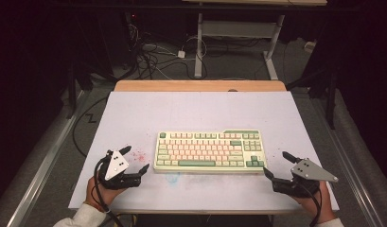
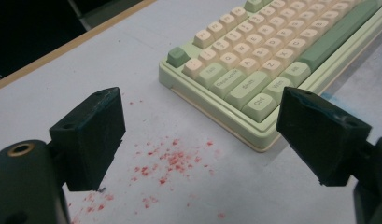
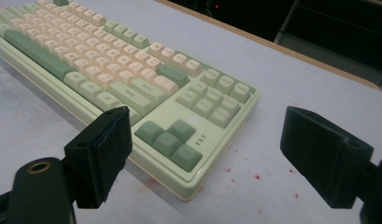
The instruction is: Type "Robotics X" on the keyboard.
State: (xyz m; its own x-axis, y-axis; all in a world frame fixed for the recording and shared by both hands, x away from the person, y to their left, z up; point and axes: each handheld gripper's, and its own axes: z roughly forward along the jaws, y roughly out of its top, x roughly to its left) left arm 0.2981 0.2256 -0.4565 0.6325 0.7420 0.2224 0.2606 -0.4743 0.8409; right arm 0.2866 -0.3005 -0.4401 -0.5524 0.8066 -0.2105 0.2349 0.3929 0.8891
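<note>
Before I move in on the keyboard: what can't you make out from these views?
- Keyboard legends: too small in the high view; mostly blurred in both gripper views.
- Its bottom-left corner: behind a left gripper jaw in that gripper's view.
- Its left end: cut off by the right gripper view's edge.

My high view looks forward and down from above the near edge of the bench (image 1: 134,109), taking in the whole top and the floor beyond. My left gripper view sits low and close over the bench, facing along its wide-apart jaws toward the left end of the keyboard (image 2: 272,56). My right gripper view is just as low and near, facing the keyboard's right end. All three views share the keyboard and the bench around it.
</note>
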